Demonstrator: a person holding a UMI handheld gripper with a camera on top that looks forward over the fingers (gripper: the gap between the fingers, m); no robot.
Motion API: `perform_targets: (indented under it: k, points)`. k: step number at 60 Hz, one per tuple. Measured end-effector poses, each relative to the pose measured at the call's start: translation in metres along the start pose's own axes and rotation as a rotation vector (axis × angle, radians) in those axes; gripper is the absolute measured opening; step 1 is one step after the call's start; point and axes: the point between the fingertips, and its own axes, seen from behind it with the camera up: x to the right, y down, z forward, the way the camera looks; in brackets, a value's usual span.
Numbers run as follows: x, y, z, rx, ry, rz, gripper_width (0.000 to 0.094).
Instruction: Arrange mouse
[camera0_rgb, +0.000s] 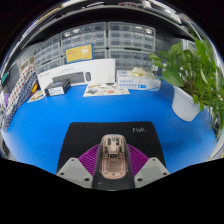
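Note:
A pale, see-through beige mouse (111, 160) sits between my two fingers, with the purple pads (90, 157) pressing on both of its sides. My gripper (111, 150) is shut on it. The mouse is over the near part of a black mouse pad (135, 133) that lies on the blue table (40, 125). I cannot tell whether the mouse rests on the pad or is held just above it.
A leafy plant (197, 65) in a white pot (185, 103) stands at the right. A long white box (85, 72), a small box (57, 88), papers (105, 90) and a blue box (138, 80) line the table's far side, with shelves of drawers (100, 40) behind.

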Motion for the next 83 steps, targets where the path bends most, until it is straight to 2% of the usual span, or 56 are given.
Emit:
perform_targets:
  k: [7, 14, 18, 36, 52, 76, 83]
  points:
    - [-0.003, 0.0, -0.001, -0.011, -0.022, 0.008, 0.049]
    - [-0.013, 0.001, -0.004, -0.054, -0.048, 0.0, 0.077]
    - [-0.012, -0.006, -0.014, -0.061, -0.025, -0.04, 0.0867]
    - [-0.065, -0.089, -0.096, 0.06, -0.102, -0.082, 0.0872]
    - [-0.146, -0.122, -0.16, 0.131, -0.107, -0.11, 0.0865]
    - [-0.251, -0.084, -0.21, 0.119, -0.008, -0.05, 0.0863]
    - [-0.275, -0.072, -0.219, 0.112, -0.011, -0.048, 0.0865]
